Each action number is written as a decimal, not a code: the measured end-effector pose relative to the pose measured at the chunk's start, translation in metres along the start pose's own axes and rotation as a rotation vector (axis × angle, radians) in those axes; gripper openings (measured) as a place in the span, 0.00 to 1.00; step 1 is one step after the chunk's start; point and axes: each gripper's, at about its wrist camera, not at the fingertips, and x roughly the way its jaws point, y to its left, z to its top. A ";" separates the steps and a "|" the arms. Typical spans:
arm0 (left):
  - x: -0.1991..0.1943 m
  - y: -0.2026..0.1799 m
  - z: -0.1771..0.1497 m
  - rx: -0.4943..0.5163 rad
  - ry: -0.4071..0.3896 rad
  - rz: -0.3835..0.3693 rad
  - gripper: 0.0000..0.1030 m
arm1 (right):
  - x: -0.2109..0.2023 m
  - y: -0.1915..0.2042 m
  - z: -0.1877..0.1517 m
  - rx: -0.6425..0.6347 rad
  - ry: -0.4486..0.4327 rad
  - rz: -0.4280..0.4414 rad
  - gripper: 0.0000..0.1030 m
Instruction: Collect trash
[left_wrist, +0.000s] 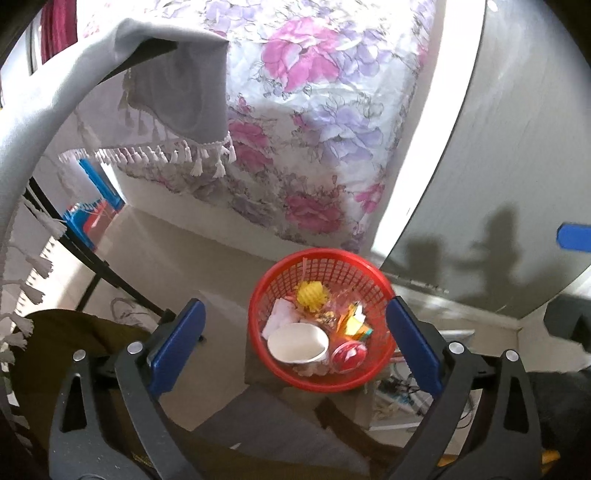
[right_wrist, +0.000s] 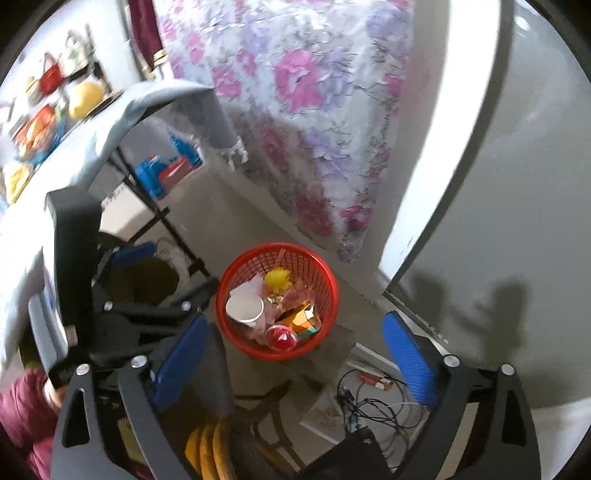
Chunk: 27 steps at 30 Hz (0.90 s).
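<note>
Both tools hang above the floor and point down at the bin. The left hand-held gripper (left_wrist: 295, 347) is spread wide with nothing between its blue pads. The right hand-held gripper (right_wrist: 295, 354) is spread wide too, and it holds nothing.

Just below them sits the red basket (left_wrist: 258, 325). It rests on a small grey block, not on the floor. The trash is inside it: a white cup (left_wrist: 297, 341), a red round lid (left_wrist: 349, 354), a yellow ball (left_wrist: 312, 295), some white paper (left_wrist: 280, 314) and orange wrappers (left_wrist: 354, 321). So I think most of the job is done.

What could go wrong? The basket looks light and sits high on that block. A bump from a gripper could tip it and spill it all. It is also quite full, so one more piece dropped from up here could bounce off the cup and land on the floor.

Past the basket is the bed (left_wrist: 314, 110) with pink and purple flowers, and a grey door (left_wrist: 498, 147) beside it.

The right view shows things the left view misses: the counter (right_wrist: 85, 147) top with bright things still on it, the left gripper from the side, a dark red sleeve (right_wrist: 26, 406), and wires (right_wrist: 373, 406) on the floor. The left view shows the fringe (left_wrist: 166, 155) of the cloth up close, and the trash more clearly.
</note>
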 end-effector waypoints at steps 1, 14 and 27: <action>0.001 0.000 -0.001 0.004 0.004 0.009 0.93 | 0.004 -0.001 -0.001 0.005 0.007 -0.004 0.92; 0.022 0.021 -0.003 -0.065 0.115 0.033 0.93 | 0.063 -0.022 -0.004 -0.021 0.011 -0.004 0.92; 0.024 0.001 -0.005 0.026 0.105 0.099 0.93 | 0.102 -0.030 -0.034 -0.002 0.078 0.029 0.92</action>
